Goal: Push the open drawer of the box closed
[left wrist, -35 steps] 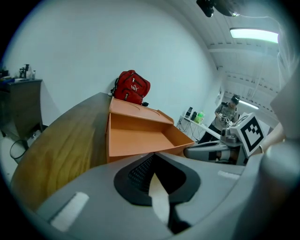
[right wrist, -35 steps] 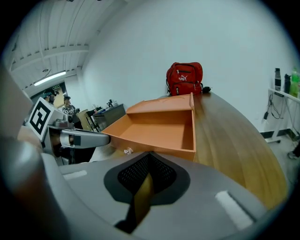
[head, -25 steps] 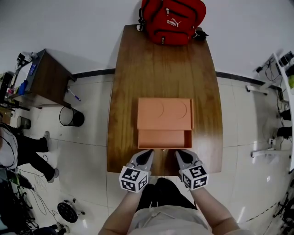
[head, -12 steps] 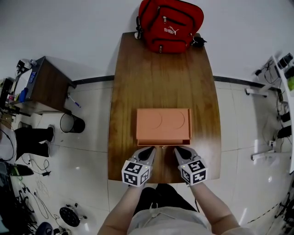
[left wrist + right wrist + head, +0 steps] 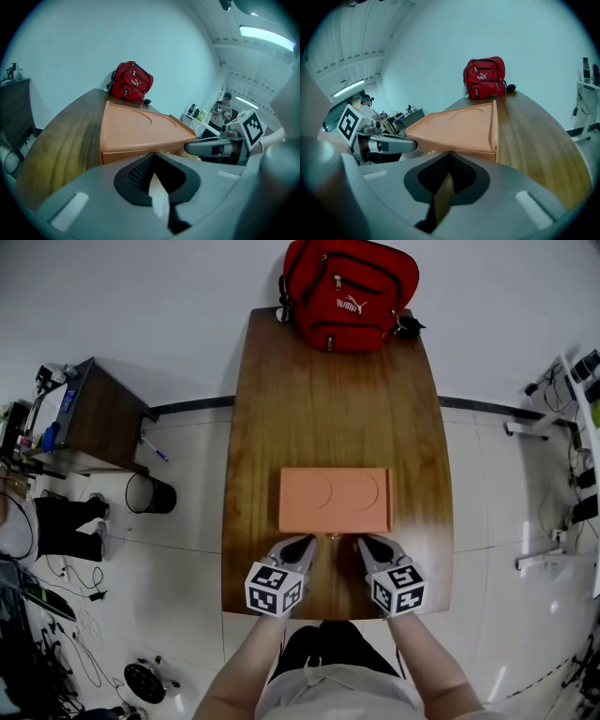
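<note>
Rectangular plastic box [image 5: 335, 500]: coloured salmon-orange throughout.
Long wooden table [image 5: 333, 399]: brown, streaked with darker grain.
Fabric backpack [image 5: 348, 282]: red, marked white.

Office-like lab room: white tiled floor [image 5: 187, 531], wooden table [image 5: 328, 409], waste bin [image 5: 150, 494], cluttered side desk [image 5: 89, 413], loose floor cables [image 5: 70, 652].

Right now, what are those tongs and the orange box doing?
Left tongs and right tongs shut, empty, by the box front. Drawer looks fully in. Red backpack at the far end, clear.
</note>
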The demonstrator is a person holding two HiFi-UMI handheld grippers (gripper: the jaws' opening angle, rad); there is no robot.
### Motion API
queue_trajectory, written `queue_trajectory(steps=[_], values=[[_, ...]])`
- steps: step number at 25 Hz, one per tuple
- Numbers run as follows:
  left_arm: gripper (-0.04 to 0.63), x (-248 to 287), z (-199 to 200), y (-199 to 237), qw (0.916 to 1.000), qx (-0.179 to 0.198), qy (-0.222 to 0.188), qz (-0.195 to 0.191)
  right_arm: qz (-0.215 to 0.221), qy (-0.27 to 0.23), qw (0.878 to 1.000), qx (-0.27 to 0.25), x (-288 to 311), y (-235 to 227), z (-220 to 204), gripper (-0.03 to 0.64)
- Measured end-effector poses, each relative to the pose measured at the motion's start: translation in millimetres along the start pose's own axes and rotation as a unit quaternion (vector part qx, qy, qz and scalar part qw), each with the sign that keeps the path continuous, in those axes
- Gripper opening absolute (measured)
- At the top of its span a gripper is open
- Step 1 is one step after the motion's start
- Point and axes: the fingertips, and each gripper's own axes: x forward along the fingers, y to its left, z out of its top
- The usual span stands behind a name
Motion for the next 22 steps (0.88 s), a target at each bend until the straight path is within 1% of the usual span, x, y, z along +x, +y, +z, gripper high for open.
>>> queue_trajectory(steps=[3,6,8,10,14,16,18,22], values=[[0.006,-6.4,-2.9,-4.3,1.0000,0.000,-0.002,-0.006,-0.010,-0.011,1.000,0.011,-8.4,-3.9,2.8,0.006],[0.006,-16.9,5.0,-9.7,0.9998,0.002,-0.020,-0.008,-0.016,-0.031,0.999,0.023,-21.4,-4.4,13.8,0.006],[0.006,-27.4,16.2,-15.2,0.9992,0.009,-0.038,-0.008,-0.018,-0.047,0.999,0.012,-32.8,0.9,25.1,0.007],[0.006,-41.8,31.4,-24.6,0.9978,0.018,-0.063,-0.013,-0.019,-0.062,0.998,-0.011,-46.7,9.8,38.4,0.006],[0.006,-78.0,67.3,-54.5,0.9897,0.037,-0.129,-0.049,-0.015,-0.102,0.993,-0.056,-77.7,31.4,69.0,0.007],[0.006,-99.2,79.0,-69.1,0.9845,0.050,-0.157,-0.060,-0.011,-0.123,0.989,-0.081,-93.3,46.0,81.6,0.007],[0.006,-123.1,85.4,-80.3,0.9795,0.065,-0.182,-0.059,-0.007,-0.143,0.984,-0.103,-109.8,62.8,89.9,0.006],[0.006,-173.2,84.6,-90.7,0.9723,0.085,-0.214,-0.039,-0.006,-0.179,0.975,-0.130,-143.0,99.5,93.0,0.007]])
